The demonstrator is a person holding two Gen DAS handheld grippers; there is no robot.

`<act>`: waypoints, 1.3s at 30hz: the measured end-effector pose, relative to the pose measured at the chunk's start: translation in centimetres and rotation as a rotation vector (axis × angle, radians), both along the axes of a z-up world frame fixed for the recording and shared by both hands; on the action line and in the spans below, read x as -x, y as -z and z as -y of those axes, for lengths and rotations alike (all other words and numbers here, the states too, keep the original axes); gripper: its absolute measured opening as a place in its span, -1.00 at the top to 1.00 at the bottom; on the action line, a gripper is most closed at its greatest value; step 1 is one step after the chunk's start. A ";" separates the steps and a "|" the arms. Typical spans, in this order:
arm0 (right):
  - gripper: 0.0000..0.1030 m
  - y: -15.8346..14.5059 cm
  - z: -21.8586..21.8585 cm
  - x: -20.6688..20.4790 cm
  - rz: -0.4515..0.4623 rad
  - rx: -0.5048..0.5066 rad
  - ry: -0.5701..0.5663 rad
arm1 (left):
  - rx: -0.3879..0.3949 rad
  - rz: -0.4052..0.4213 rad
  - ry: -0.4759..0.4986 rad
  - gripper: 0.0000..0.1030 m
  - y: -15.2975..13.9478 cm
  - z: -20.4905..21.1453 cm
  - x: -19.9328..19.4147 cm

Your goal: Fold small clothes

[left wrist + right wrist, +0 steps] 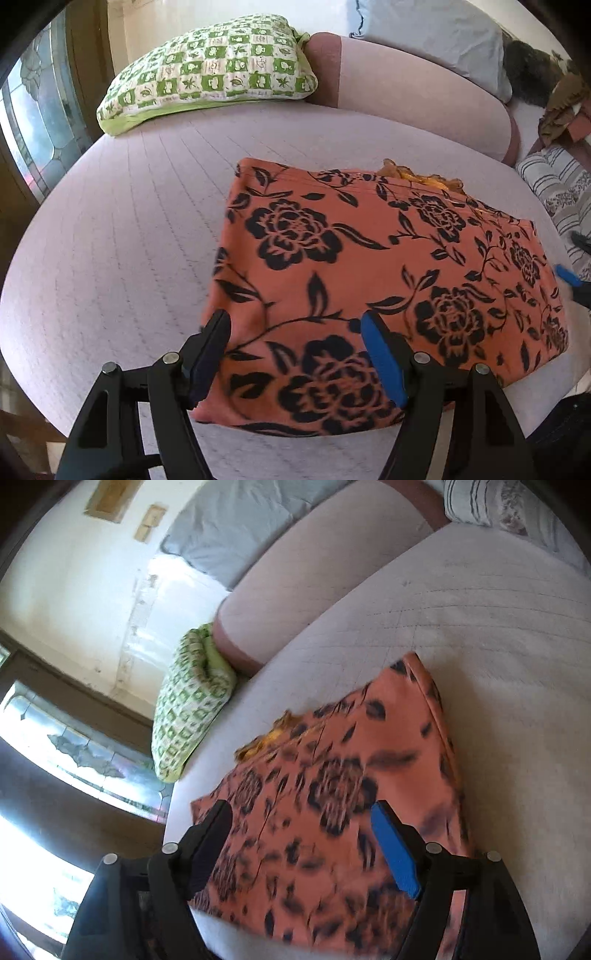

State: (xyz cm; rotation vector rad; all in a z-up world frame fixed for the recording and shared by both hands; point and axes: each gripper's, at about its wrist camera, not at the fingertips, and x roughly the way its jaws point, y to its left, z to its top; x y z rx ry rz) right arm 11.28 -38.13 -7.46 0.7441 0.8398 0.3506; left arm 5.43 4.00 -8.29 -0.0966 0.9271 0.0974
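An orange garment with black roses (388, 280) lies folded into a rough rectangle on the pale sofa seat (129, 240). A yellow-orange frill (424, 179) shows at its far edge. My left gripper (295, 325) is open, its fingers spread over the garment's near left part. My right gripper (303, 812) is open above the same garment (332, 794), which looks blurred in the right wrist view. The right gripper's blue fingertip (567, 275) shows at the garment's right edge in the left wrist view.
A green checked pillow (210, 70) lies at the back left of the seat and also shows in the right wrist view (188, 701). A pink bolster (417, 96) runs along the back. A grey cushion (443, 33) and striped cushion (557, 192) sit at right.
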 end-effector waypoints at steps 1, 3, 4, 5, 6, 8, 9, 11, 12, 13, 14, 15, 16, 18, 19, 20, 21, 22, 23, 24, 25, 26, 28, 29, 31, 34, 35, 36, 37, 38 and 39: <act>-0.57 1.5 0.5 -2.1 -0.059 0.004 0.007 | 0.007 -0.006 -0.004 -0.43 0.1 0.2 -0.1; -0.55 4.7 1.5 -4.3 -0.205 0.008 0.055 | 0.017 -0.027 -0.009 -0.43 0.7 0.5 0.0; -0.55 5.1 2.2 -4.4 -0.203 -0.060 0.084 | 0.022 -0.032 -0.005 -0.43 0.9 0.5 -0.1; -0.55 4.4 2.2 -4.4 -0.201 -0.068 0.086 | 0.024 -0.032 -0.004 -0.43 1.0 0.6 -0.1; -0.55 3.4 2.1 -4.4 -0.191 -0.064 0.075 | 0.023 -0.034 -0.004 -0.43 1.3 0.5 -0.3; -0.55 0.9 1.5 -4.8 -0.117 -0.022 0.059 | 0.033 -0.048 -0.004 -0.43 1.9 0.4 -0.7; -0.57 0.5 1.5 -5.2 -0.104 -0.003 0.058 | 0.038 -0.050 -0.009 -0.43 2.0 0.4 -0.7; -0.65 0.7 1.5 -7.4 -0.109 0.037 0.059 | 0.043 -0.052 -0.012 -0.43 2.2 0.3 -0.9; -0.65 1.4 1.8 -8.3 -0.132 0.056 0.062 | 0.043 -0.053 -0.012 -0.43 2.2 0.3 -0.8; -0.65 2.8 2.2 -9.7 -0.183 0.088 0.074 | 0.043 -0.056 -0.011 -0.43 2.1 0.3 -0.7; -0.66 4.5 2.8 -10.8 -0.223 0.068 0.081 | 0.043 -0.059 -0.008 -0.43 2.1 0.3 -0.6; -0.66 4.8 3.5 -11.0 -0.203 0.006 0.111 | 0.046 -0.057 -0.004 -0.43 2.0 0.3 -0.3; -0.66 4.4 3.8 -10.9 -0.198 -0.022 0.131 | 0.050 -0.050 -0.002 -0.43 1.9 0.2 0.0; -0.66 2.9 4.2 -10.0 -0.186 -0.059 0.141 | 0.055 -0.049 -0.006 -0.43 2.0 0.2 0.3; -0.66 2.0 4.1 -9.0 -0.157 -0.054 0.136 | 0.060 -0.048 -0.009 -0.43 2.1 0.2 0.3; -0.66 1.3 4.1 -7.8 -0.139 -0.037 0.122 | 0.065 -0.043 -0.010 -0.43 2.1 0.2 0.3; -0.66 0.9 3.9 -7.0 -0.130 -0.021 0.114 | 0.067 -0.038 -0.013 -0.43 2.1 0.2 0.4; -0.66 0.7 3.9 -5.5 -0.122 -0.004 0.107 | 0.065 -0.038 -0.015 -0.44 2.2 0.3 0.5; -0.66 0.7 3.8 -3.4 -0.115 -0.006 0.095 | 0.061 -0.038 -0.015 -0.44 2.3 0.4 0.5; -0.66 0.9 3.8 -2.3 -0.115 -0.017 0.088 | 0.059 -0.036 -0.017 -0.44 2.2 0.5 0.6; -0.66 1.4 3.6 -0.4 -0.126 -0.032 0.074 | 0.060 -0.035 -0.020 -0.44 2.2 0.6 0.7; -0.66 1.8 3.6 0.7 -0.131 -0.041 0.066 | 0.064 -0.034 -0.017 -0.44 2.1 0.8 0.7; -0.66 2.9 3.0 3.2 -0.135 -0.071 0.054 | 0.060 -0.036 -0.010 -0.44 2.1 1.2 0.8; -0.66 3.4 2.9 4.2 -0.140 -0.083 0.049 | 0.056 -0.036 -0.006 -0.44 2.1 1.4 0.7; -0.66 3.9 2.2 5.6 -0.135 -0.099 0.031 | 0.045 -0.037 0.008 -0.45 2.2 2.0 0.8; -0.66 5.0 1.5 6.4 -0.143 -0.071 0.015 | -0.009 -0.059 0.036 -0.58 3.1 2.9 0.3; -0.64 5.6 1.3 6.1 -0.155 -0.044 0.006 | -0.029 -0.067 0.041 -0.58 3.3 3.1 0.1; -0.65 6.0 1.5 6.2 -0.161 -0.063 0.012 | -0.048 -0.066 0.050 -0.58 3.3 3.4 0.2; -0.65 5.5 1.9 6.7 -0.150 -0.103 0.040 | -0.052 -0.057 0.056 -0.58 3.1 3.4 0.3; -0.65 4.6 2.1 7.3 -0.122 -0.105 0.050 | -0.041 -0.050 0.054 -0.58 2.8 3.4 0.4; -0.65 4.0 2.2 7.6 -0.096 -0.098 0.064 | -0.028 -0.044 0.050 -0.58 2.5 3.3 0.4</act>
